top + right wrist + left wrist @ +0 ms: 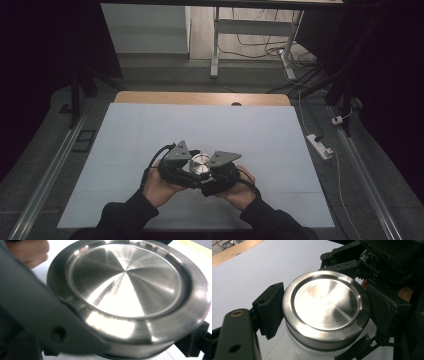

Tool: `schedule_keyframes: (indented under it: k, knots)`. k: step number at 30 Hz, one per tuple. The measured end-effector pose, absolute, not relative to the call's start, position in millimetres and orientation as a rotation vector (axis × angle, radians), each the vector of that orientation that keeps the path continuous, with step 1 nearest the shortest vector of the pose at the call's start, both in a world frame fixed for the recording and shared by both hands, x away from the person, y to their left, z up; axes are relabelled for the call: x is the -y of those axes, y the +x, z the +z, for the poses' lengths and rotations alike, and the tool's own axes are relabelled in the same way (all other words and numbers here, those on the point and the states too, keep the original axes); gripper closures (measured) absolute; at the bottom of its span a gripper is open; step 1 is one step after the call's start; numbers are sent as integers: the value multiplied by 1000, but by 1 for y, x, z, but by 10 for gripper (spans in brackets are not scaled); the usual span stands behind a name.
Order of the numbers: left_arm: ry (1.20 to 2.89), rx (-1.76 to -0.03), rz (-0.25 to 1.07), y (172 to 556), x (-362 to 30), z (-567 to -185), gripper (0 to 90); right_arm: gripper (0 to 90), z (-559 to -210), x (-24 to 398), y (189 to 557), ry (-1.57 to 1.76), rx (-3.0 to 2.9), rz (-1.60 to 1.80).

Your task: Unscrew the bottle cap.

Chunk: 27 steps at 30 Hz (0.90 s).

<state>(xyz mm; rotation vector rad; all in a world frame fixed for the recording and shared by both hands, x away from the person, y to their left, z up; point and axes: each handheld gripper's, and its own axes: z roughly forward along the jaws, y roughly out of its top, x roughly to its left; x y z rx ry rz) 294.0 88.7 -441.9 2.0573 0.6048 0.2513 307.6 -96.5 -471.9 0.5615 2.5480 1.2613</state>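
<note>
A white sheet (150, 135) covered the table. Near its front edge stood a white container with a steel lid (201, 163). The left gripper (324, 312) clamped that lid by its rim; the right gripper (216, 175) gripped the container just below it.

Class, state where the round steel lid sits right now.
In the high view, the steel lid sits near the table's front edge, centred, between the left gripper and the right gripper, both closed on it.
</note>
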Motion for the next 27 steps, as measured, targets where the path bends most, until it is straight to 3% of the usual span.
schedule_keyframes:
  k: [2, 7, 10, 18, 27]
  knots:
    - [2057, -604, 250, 296, -90, -440, 184, 145, -472, 97, 308, 566, -2549, 1265]
    - [2033, -545, 185, 304, -109, -433, 15, 145, -472, 98, 307, 518, -2573, 1297]
    - [2028, -439, 118, 307, -124, -431, 0, 145, -472, 99, 307, 477, -2602, 1321]
    - [2091, -175, -3, 304, -132, -434, 69, 145, -472, 96, 304, 359, -2699, 1416]
    - [2105, -100, -8, 299, -125, -437, 178, 145, -470, 90, 294, 232, -2753, 1411]
